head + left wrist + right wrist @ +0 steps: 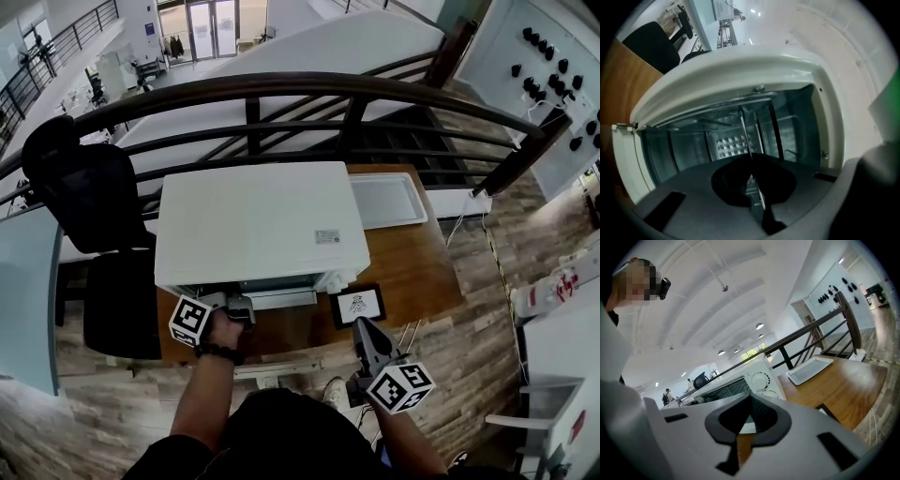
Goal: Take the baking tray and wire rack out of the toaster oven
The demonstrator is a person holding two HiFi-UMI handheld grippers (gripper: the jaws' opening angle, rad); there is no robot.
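I can read no words or numbers. The sticker [327, 236] at four o'clock on the oven [253, 225] top is too small, and the card [359, 303] at the oven's five o'clock bears an illegible mark.

The toaster oven [261, 225] is finished in white, and its cavity [797, 126] in dull grey-teal, with a chequered embossing on an inner wall [733, 144]. The wire rack [746, 136] is seen as a thin silvery line. The table [412, 272] is coloured warm brown wood and the baking tray [386, 199] pale grey. Black-and-white square markers are carried by the left gripper [239, 304] and the right gripper [362, 324].
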